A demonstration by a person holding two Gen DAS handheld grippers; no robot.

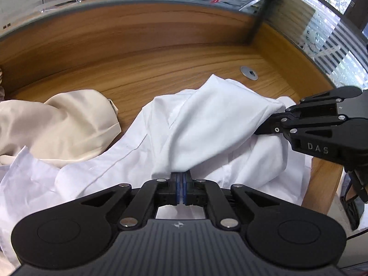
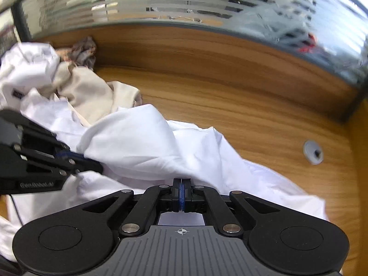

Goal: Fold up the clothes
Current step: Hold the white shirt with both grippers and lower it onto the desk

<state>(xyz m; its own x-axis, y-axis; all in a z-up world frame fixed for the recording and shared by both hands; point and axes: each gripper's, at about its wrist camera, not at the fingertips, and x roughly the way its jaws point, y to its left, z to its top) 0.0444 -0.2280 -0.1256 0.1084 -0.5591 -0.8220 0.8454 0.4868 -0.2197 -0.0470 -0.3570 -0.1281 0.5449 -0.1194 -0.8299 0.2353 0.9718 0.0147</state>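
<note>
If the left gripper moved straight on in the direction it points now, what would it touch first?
The left gripper is already shut on the white shirt, so it would push deeper into that cloth first; the wooden table probably lies beneath it.

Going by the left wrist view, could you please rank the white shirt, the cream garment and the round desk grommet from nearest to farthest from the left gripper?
1. White shirt: pinched in the left gripper, straight ahead.
2. Cream garment: crumpled to the left, beside the shirt.
3. Round desk grommet: beyond the shirt, on the bare wooden desk, ahead and to the right.
</note>
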